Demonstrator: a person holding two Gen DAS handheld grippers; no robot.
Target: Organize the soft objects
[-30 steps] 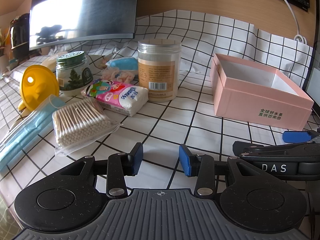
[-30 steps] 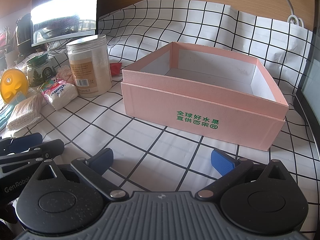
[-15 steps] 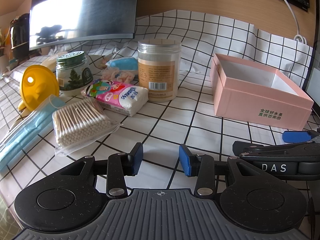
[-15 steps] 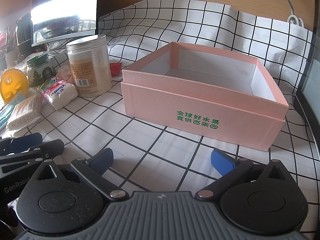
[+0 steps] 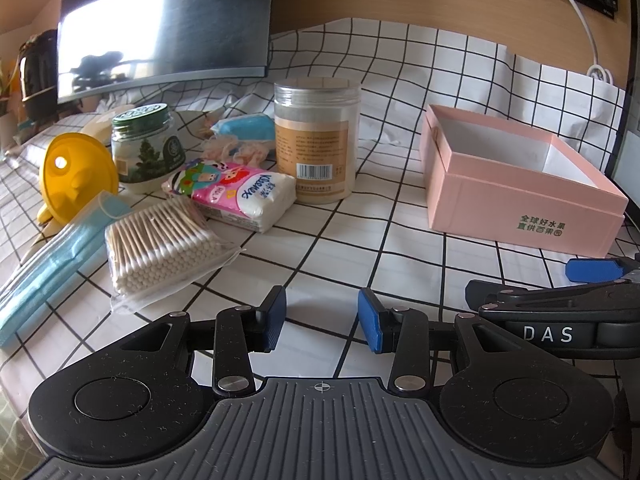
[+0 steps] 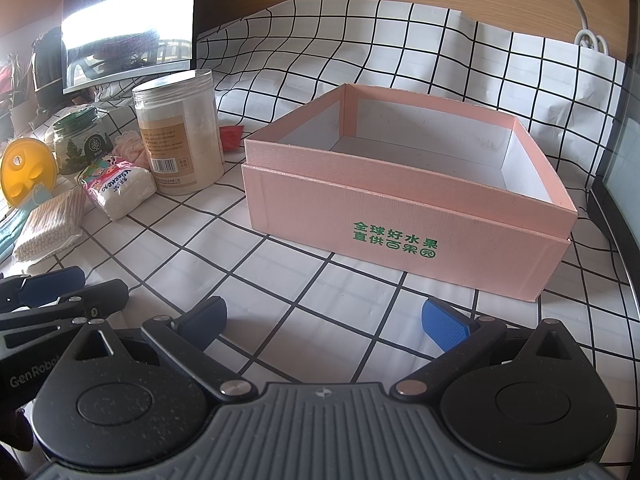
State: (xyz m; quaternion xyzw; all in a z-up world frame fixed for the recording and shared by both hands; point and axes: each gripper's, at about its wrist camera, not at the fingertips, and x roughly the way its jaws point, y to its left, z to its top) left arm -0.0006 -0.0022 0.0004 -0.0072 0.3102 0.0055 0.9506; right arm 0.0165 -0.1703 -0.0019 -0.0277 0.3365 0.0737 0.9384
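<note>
Nothing has moved: your left gripper and right gripper stay released, box empty, tissues untouched.

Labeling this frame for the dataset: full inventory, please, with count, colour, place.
pink box: 1, pink with white inside, open, right.
tall jar: 1, clear with tan label, centre.
green-lid jar: 1, glass, left.
tissue pack: 1, white and pink, before the jars.
cotton swabs: 1 bag, beige, left front.
face masks: 1 stack, blue, far left.
yellow toy: 1, left.
monitor: 1, dark, rear.
checked cloth: 1, white and black.
left gripper: fingers blue, open.
right gripper: fingers blue, open.
</note>
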